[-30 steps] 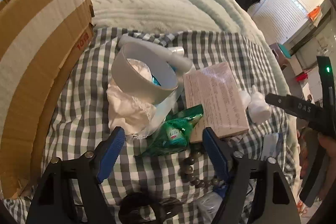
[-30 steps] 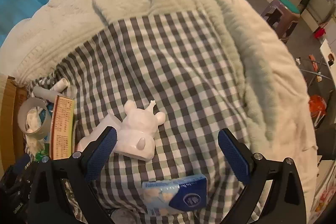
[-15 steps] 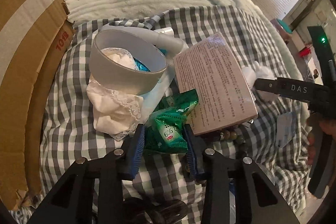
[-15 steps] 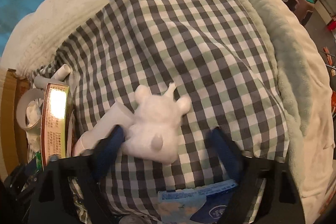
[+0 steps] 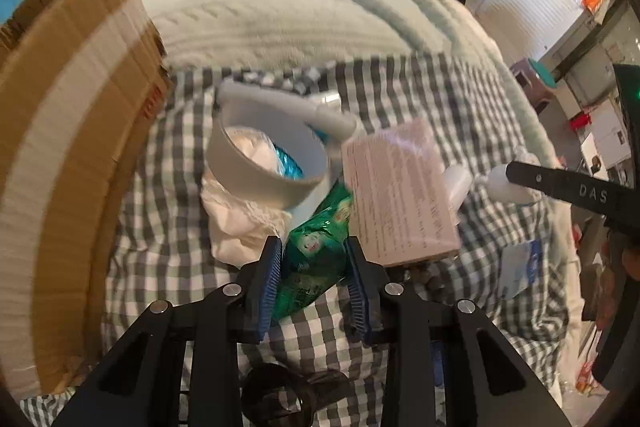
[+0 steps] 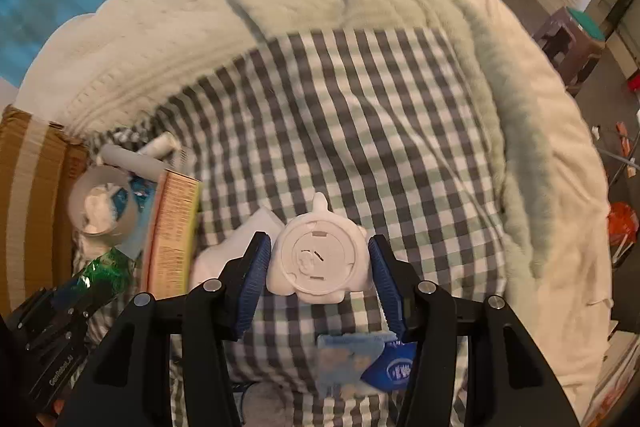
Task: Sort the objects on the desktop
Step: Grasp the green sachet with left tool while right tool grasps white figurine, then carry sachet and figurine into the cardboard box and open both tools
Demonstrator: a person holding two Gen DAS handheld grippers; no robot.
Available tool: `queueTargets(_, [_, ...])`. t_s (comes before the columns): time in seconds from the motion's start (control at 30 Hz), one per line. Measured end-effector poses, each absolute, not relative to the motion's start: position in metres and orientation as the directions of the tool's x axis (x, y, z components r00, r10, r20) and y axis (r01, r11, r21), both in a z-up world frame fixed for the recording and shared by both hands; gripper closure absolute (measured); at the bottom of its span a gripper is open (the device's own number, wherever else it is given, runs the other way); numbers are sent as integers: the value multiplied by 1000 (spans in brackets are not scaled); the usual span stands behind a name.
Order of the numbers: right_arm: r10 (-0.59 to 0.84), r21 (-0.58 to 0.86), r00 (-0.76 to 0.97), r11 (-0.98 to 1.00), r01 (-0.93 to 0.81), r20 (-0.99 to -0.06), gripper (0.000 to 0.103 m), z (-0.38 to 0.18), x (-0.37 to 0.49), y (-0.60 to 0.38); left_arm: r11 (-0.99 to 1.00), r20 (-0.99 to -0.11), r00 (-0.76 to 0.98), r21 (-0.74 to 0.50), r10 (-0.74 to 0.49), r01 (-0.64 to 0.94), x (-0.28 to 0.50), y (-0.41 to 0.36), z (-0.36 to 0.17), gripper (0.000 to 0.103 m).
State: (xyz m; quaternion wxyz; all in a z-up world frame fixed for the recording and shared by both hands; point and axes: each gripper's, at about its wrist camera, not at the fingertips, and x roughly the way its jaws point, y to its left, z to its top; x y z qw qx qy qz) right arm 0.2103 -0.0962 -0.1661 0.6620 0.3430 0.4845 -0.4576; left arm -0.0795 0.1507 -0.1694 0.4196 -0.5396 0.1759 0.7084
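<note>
The left tool (image 5: 313, 271), wide open a second ago with the green packet (image 5: 316, 259) lying loose ahead of it, has closed its blue pads on that packet beside the box (image 5: 396, 195). The right tool (image 6: 318, 269), also wide open then, has closed on the white figure (image 6: 318, 261), which lay on its side on the checked cloth (image 6: 360, 131) and now shows its round base to the camera.

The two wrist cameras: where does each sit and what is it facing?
Left wrist: on the left claw, facing the green packet it grips, tape roll beyond; right claw's arm shows.
Right wrist: on the right claw, facing the white toy it grips.
Shared: the packet, the box.
</note>
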Motion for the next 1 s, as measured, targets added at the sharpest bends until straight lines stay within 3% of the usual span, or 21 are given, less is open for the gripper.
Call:
queueTargets(0.17, [-307, -19, 105, 375, 927, -946, 53, -137, 224, -91, -582, -894, -70, -227, 443, -781, -86, 147, -144, 73])
queueTargets(0.43, [-355, -36, 127, 419, 907, -926, 54, -87, 258, -51, -629, -917, -65, -216, 393, -747, -102, 123, -125, 73])
queueTargets(1.0, [-401, -13, 219, 501, 865, -890, 54, -37, 324, 22, -675, -869, -132, -266, 478, -688, -144, 53, -78, 73])
